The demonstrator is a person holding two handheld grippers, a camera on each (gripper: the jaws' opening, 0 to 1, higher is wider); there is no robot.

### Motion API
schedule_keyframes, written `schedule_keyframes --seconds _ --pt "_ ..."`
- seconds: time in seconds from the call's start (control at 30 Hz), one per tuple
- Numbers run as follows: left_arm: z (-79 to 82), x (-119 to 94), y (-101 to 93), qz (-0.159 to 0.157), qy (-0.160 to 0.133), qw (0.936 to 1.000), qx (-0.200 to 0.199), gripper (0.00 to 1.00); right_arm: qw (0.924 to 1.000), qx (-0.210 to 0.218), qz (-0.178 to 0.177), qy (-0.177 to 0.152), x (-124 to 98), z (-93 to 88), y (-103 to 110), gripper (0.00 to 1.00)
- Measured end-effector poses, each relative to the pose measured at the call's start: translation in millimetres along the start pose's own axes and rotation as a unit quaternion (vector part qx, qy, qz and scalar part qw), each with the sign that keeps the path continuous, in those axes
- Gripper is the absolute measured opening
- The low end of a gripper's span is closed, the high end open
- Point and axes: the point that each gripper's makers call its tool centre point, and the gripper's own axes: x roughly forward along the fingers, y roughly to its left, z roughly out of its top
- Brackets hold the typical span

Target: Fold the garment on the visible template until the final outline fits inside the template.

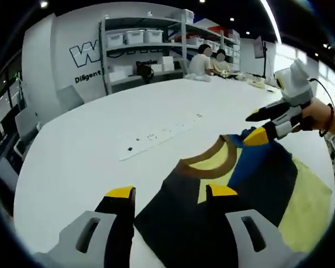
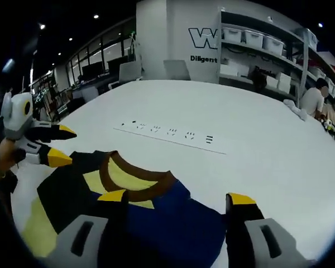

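A T-shirt [image 1: 251, 178] in black, blue and pale yellow with a brown collar [image 1: 209, 164] lies flat on the white table [image 1: 84, 151]. My left gripper [image 1: 170, 192] stands open just over the shirt's near edge, its right fingertip above the cloth. Coming in from the right, my right gripper [image 1: 258, 126] is open, with its lower fingertip at the shirt's far blue corner. In the right gripper view the shirt [image 2: 156, 223] lies under my open right gripper [image 2: 177, 197]. The left gripper [image 2: 58, 145] hovers open at the shirt's black left edge, by the collar [image 2: 135, 187].
A long white strip with dark marks [image 1: 156, 137] [image 2: 170, 134] lies on the table beyond the shirt. Shelves with white bins [image 1: 139, 39] [image 2: 257, 39] stand at the back. People [image 1: 204, 61] sit at the table's far side. A hand [image 1: 318, 114] holds the right gripper.
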Motion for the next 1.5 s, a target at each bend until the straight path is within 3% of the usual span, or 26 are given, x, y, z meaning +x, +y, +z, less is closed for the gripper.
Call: schedule_keyframes --seconds 0.33,0.5,0.57,0.6,0.7,0.87,1.1,1.2,1.27,1.5 --pt "5.5 32.1 0.4 -0.013 0.0 0.9999 0.004 0.43 0.9998 0.021 -0.005 0.003 8.7 -5.4 -19.4 0.63" --pt "-0.9 45.5 -5.8 -0.017 0.014 0.9997 -0.011 0.44 0.9994 0.028 -0.018 0.011 9.8 -12.3 -33.3 0.55" --pt "-5.4 50.1 -6.3 -0.018 0.023 0.9995 -0.011 0.39 0.999 0.04 -0.018 0.01 9.4 -12.6 -36.7 0.54" --pt "-10.5 48.6 -9.9 -0.015 0.033 0.9993 -0.007 0.36 0.9989 0.042 -0.018 0.009 9.1 -12.5 -38.1 0.53" --pt "-8.7 51.8 -10.2 -0.016 0.025 0.9996 -0.002 0.3 0.9987 0.047 -0.019 0.009 8.8 -12.6 -43.2 0.49" --pt "-5.7 56.5 -8.6 -0.016 0.028 0.9995 0.007 0.27 0.9978 0.063 -0.02 0.009 3.9 -15.1 -39.9 0.38" --pt "-5.4 57.5 -9.4 -0.018 0.032 0.9993 0.009 0.22 0.998 0.056 -0.022 0.017 1.3 -17.9 -40.9 0.15" --pt "-5.7 57.4 -10.7 -0.018 0.036 0.9991 0.011 0.12 0.9981 0.053 -0.025 0.021 2.6 -18.1 -43.0 0.06" --pt "-6.7 59.7 -12.0 -0.015 0.042 0.9988 0.021 0.11 0.9982 0.049 -0.027 0.022 2.6 -17.7 -43.5 0.01" --pt "-9.0 59.1 -10.4 -0.007 0.048 0.9983 0.032 0.04 0.9984 0.03 -0.035 0.034 5.3 -22.1 -46.0 0.0"
